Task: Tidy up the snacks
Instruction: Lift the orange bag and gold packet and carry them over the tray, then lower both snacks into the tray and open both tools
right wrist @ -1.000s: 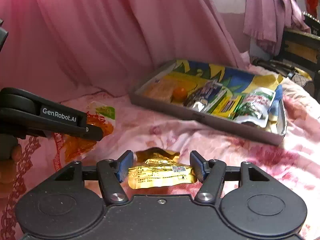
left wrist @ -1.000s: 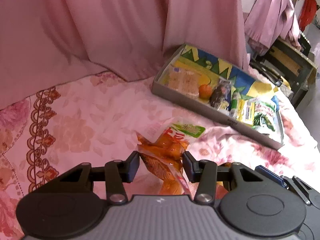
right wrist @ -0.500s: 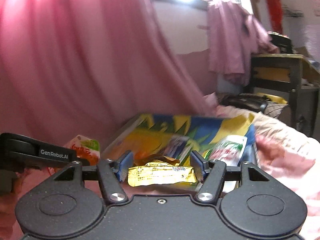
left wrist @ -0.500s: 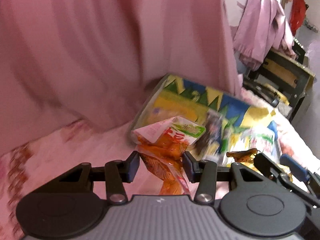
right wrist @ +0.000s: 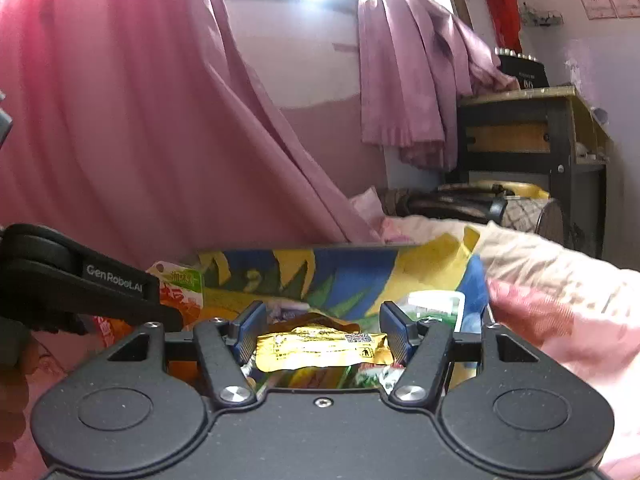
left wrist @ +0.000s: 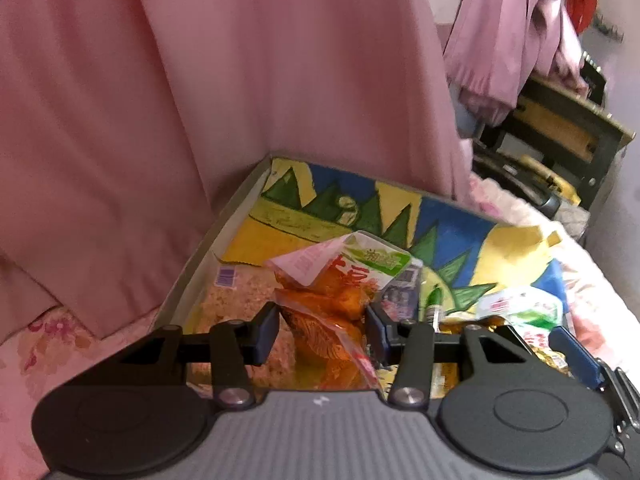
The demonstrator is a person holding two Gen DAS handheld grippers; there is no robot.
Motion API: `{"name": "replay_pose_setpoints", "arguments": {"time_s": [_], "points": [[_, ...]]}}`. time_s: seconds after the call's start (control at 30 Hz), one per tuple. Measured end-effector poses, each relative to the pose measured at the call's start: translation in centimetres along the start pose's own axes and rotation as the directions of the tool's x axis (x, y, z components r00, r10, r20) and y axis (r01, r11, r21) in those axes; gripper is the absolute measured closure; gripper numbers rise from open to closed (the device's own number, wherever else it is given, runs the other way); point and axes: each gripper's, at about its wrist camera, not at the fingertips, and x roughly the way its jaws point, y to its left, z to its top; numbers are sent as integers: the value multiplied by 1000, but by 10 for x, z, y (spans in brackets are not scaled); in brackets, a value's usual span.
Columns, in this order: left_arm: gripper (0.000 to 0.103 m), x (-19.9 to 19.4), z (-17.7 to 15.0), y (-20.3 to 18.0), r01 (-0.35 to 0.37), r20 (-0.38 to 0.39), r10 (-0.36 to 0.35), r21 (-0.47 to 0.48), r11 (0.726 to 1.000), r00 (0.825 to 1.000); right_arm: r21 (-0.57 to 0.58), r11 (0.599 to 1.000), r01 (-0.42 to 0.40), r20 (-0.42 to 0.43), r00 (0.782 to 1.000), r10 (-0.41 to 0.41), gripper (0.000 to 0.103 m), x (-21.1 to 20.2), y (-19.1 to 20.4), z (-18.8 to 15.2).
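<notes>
My left gripper (left wrist: 322, 326) is shut on an orange snack pouch (left wrist: 332, 312) with a green and white top, held above the left part of the grey tray (left wrist: 200, 256). The tray has a bright painted lining and holds several snacks, among them a pale crispy cake pack (left wrist: 236, 304) and a green and white bag (left wrist: 520, 308). My right gripper (right wrist: 322, 330) is shut on a gold foil packet (right wrist: 320, 350) over the same tray (right wrist: 360, 276). The left gripper's side (right wrist: 100, 292) shows at the left of the right wrist view with the orange pouch (right wrist: 180, 292).
A pink curtain (left wrist: 200, 80) hangs close behind the tray. The tray lies on a pink floral bedspread (left wrist: 52, 344). A dark wooden desk (right wrist: 532, 140) with draped lilac cloth (right wrist: 404, 80) stands to the right beyond the bed.
Both grippers have carried their packets from above the bedspread forward to over the tray. The right gripper's view has tilted up toward the window. Both grips look unchanged.
</notes>
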Motion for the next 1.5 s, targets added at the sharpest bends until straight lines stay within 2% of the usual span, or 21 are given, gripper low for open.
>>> {"name": "replay_pose_setpoints", "arguments": {"time_s": [0.3,1.17,1.5], "points": [[52,20,-3,-4,-22,3,22,14,1000,1000,-29,1000,12,-34,999,-13,39,11,4,-15],[50,21,-3,-6,-31,9,31,34,999,999,-61,998,18,-33,999,-20,38,12,9,-18],[45,20,-7,-5,-29,5,29,45,999,1000,-95,995,30,-34,999,-33,37,12,15,-20]]}}
